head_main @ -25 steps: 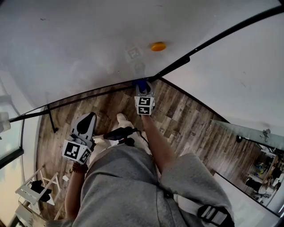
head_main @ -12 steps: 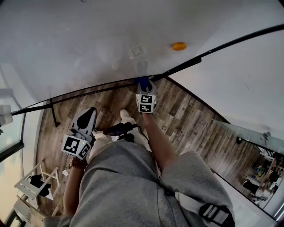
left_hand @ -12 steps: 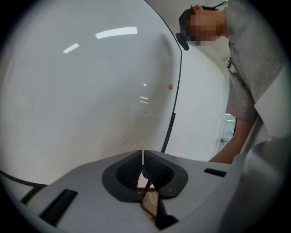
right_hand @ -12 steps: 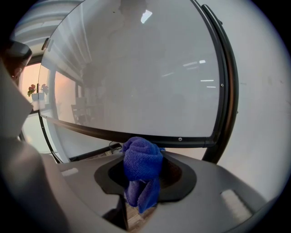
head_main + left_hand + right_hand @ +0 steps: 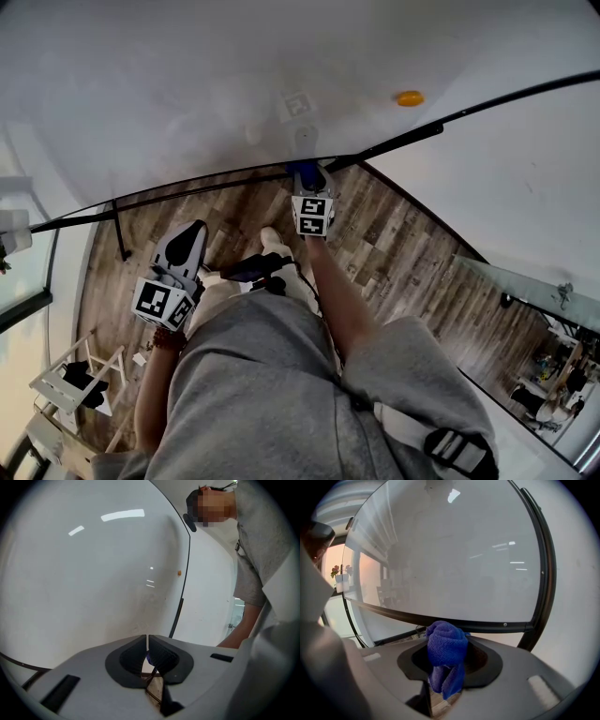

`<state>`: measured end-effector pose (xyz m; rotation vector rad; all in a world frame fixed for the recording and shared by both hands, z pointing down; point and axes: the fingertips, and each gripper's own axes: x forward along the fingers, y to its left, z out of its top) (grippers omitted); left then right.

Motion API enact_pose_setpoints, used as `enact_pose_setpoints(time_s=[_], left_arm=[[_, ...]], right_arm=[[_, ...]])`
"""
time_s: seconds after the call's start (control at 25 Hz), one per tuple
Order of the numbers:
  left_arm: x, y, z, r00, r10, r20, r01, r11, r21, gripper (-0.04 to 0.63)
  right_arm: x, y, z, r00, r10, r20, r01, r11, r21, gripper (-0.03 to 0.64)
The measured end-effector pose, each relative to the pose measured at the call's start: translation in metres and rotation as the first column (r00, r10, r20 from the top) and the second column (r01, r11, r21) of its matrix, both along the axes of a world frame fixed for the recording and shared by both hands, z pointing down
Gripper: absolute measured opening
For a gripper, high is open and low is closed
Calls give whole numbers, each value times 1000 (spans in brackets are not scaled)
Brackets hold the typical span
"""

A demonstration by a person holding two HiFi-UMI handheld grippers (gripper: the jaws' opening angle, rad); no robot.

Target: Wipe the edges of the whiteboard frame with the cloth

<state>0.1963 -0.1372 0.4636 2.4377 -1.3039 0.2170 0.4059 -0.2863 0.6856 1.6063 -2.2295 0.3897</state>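
We've got the right gripper (image 5: 449, 641) fingers clamped on the blue cloth (image 5: 445, 660), sitting against the whiteboard frame (image 5: 497, 625) at 12 o'clock, rail running 9-to-3; left gripper (image 5: 147, 644) fingers pinched together, empty

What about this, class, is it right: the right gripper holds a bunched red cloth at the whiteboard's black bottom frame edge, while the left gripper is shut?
No. The right gripper view shows the right gripper shut on a bunched blue cloth, not red, at the whiteboard's black bottom frame edge; the left gripper is shut.
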Motion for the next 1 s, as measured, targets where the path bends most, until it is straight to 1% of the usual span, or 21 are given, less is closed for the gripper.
enact_pose_setpoints(time_s=[0.56, 0.68, 1.0], left_arm=[[-34, 6, -1, 999, -37, -18, 37, 999, 0, 21], [-46, 9, 0, 999, -46, -22, 46, 999, -3, 21], [-75, 17, 1, 997, -77, -30, 77, 997, -6, 21]], right_arm=[[-37, 8, 0, 1000, -30, -9, 30, 999, -22, 146], [-45, 10, 7, 999, -42, -28, 42, 999, -32, 147], [-70, 15, 8, 998, -56, -30, 55, 998, -37, 147]])
